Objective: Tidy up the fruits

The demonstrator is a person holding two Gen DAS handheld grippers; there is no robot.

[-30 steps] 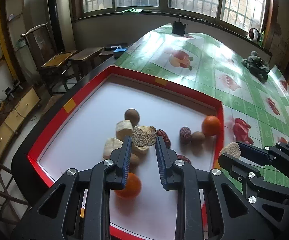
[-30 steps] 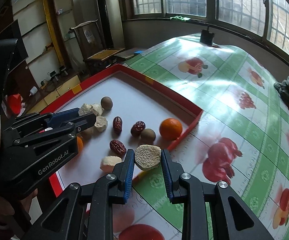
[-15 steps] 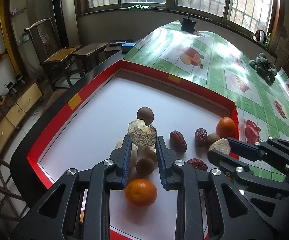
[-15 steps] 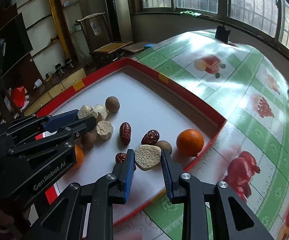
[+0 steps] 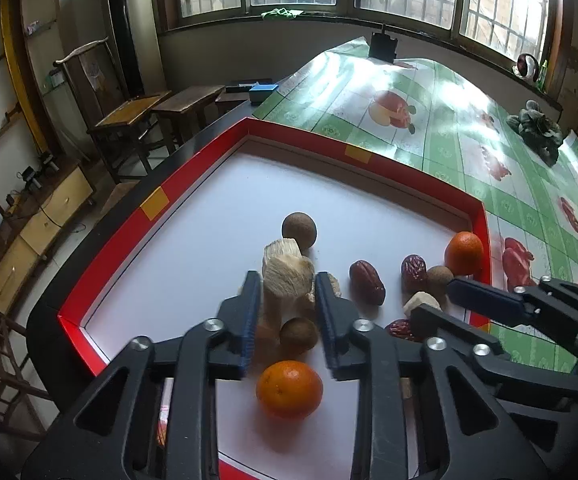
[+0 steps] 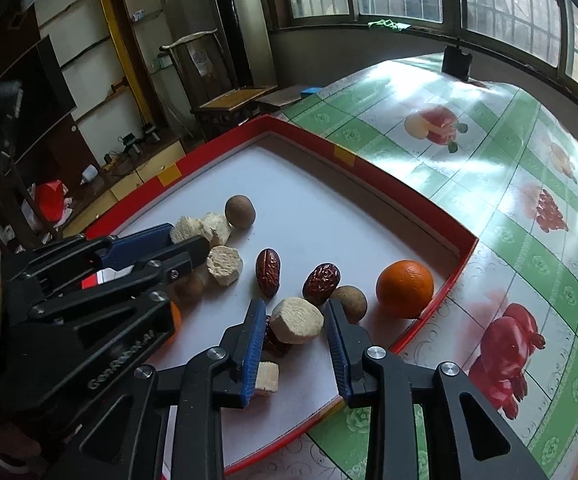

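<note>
Opening jaws: both pale chunks (image 5: pixel 287 276) (image 6: pixel 297 320) are being released between parted jaws; rolling risk onto neighbouring dates (image 6: pixel 268 272).

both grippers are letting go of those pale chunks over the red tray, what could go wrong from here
1. The left hand-held gripper has just been opening; its pale chunk sits atop other pieces and could topple onto the brown round fruit.
2. The right hand-held gripper, also just opening, frees its chunk over a red date, so it may roll.
3. The orange lies by the tray wall; a nudge could push it out.
</note>
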